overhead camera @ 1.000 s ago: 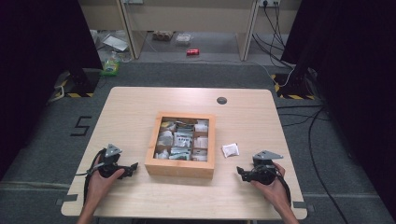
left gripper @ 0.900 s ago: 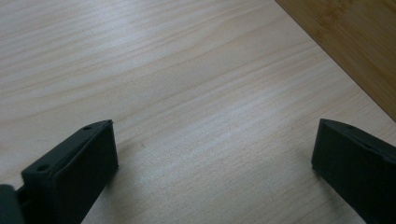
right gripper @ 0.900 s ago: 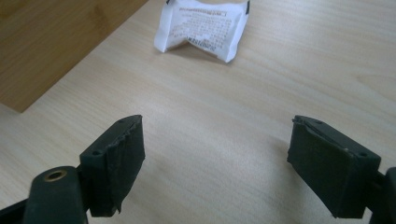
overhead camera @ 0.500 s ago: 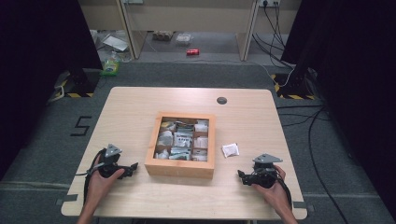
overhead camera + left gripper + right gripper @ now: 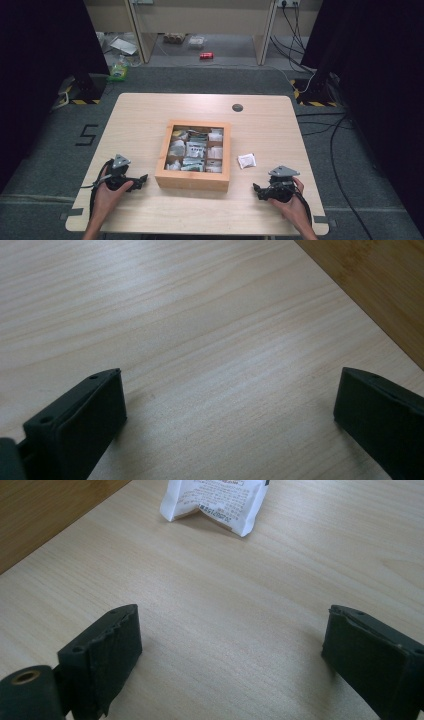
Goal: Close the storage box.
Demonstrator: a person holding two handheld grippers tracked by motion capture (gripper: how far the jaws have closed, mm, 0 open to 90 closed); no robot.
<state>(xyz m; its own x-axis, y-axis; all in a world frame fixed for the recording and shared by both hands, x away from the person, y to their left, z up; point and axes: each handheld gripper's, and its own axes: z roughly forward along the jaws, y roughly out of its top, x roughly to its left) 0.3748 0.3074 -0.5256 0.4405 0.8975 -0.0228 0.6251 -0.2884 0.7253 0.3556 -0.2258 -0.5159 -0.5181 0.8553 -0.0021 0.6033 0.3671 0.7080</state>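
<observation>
— Counted on the table [image 5: 150, 120]?
— One wooden box [image 5: 192, 179], one white packet [image 5: 246, 160] just right of it.
— Claws?
— Two: left gripper [image 5: 141, 180] and right gripper [image 5: 257, 190], both spread wide, empty.

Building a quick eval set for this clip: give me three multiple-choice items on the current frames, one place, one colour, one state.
1. Where does the small white paper packet lie?
A. inside the box
B. on the table, right of the box
C. on the floor

2. What colour is the shallow square wooden box's frame?
A. light brown
B. blue
C. black

3. How do the right gripper's jaws stand?
A. shut on the packet
B. shut on nothing
C. open, nothing between them

Key: 1 B, the high view shows it on the light wooden table beside the box's right wall. 2 A, bare wood. 3 C, the right gripper view shows tabletop between the jaws.
</observation>
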